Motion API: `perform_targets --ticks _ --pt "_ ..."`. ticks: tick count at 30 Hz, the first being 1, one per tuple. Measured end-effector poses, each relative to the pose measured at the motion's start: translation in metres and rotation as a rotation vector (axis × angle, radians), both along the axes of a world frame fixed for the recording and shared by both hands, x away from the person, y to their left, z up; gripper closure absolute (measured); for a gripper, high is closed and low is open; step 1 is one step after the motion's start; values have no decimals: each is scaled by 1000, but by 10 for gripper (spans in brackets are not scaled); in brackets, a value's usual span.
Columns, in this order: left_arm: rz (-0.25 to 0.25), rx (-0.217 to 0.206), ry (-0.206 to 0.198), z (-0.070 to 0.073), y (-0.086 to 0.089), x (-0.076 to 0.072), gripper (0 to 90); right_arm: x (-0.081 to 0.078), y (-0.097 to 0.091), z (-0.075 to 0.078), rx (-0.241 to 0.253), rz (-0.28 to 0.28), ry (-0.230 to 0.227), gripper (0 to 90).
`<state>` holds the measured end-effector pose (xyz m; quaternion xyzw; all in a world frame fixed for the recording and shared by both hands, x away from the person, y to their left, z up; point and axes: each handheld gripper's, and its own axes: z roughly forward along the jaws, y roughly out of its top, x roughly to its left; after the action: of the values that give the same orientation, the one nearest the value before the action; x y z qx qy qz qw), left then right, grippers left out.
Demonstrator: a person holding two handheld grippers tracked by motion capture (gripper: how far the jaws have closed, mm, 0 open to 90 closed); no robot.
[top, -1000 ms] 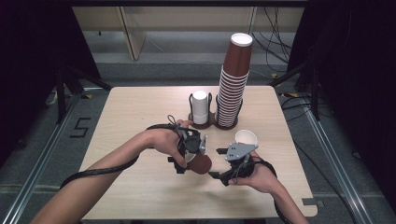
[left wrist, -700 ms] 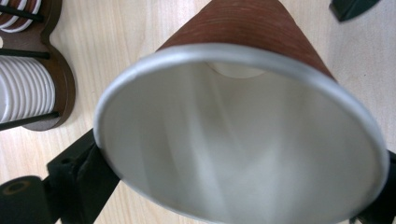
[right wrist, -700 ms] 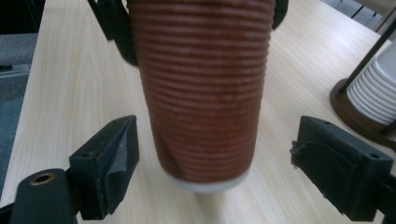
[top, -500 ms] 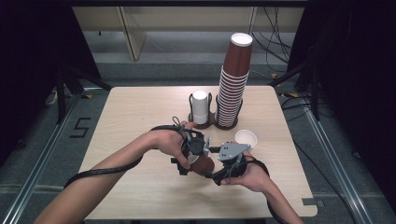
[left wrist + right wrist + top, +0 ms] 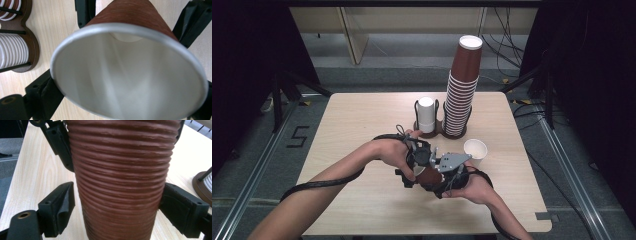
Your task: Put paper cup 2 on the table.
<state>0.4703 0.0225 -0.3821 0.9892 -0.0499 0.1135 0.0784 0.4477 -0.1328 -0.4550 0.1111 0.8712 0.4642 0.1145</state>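
Right gripper [image 5: 438, 176] has slid in from the right over the last second and now sits up against the brown ribbed cup [image 5: 428, 176] that the left gripper [image 5: 418, 165] holds over the near middle of the table [image 5: 347, 125]. Its jaws have just been closing a bit too, with the cup between them.

Left gripper view is mostly the cup's white inside, and its jaws are clamped on the rim end, so that side is a solid grasp. From the right gripper view, one pad looks like it touches the ribbed wall, but the other has a visible gap, so I'd call that side not gripping yet, just bracketing the cup.

Progress-wise: looks like a cup-separating job to me. One white cup [image 5: 475, 149] already stands alone on the table, to the right of the hands. The tall stack [image 5: 460, 95] and the short white stack [image 5: 426, 114] wait in the holder [image 5: 439, 131] at the back. Left to do: the right side has to clamp, then probably pull something apart.
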Motion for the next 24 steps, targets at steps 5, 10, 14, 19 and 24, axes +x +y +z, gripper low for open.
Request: perform_targets --ticks 5,10,14,19,24 --pt "12 -26 9 -1 0 -2 65 1 2 -2 3 0 1 191" --pt "-11 0 -5 0 0 0 66 1 2 -4 5 4 -4 199" --pt "-11 -36 7 -1 1 -2 66 1 0 -5 19 1 -9 205" --pt "-5 -72 18 -2 3 -2 57 0 -2 -5 16 6 -13 204" --pt "-1 -114 14 -3 7 -2 6 -3 -7 -7 23 -15 -4 205"
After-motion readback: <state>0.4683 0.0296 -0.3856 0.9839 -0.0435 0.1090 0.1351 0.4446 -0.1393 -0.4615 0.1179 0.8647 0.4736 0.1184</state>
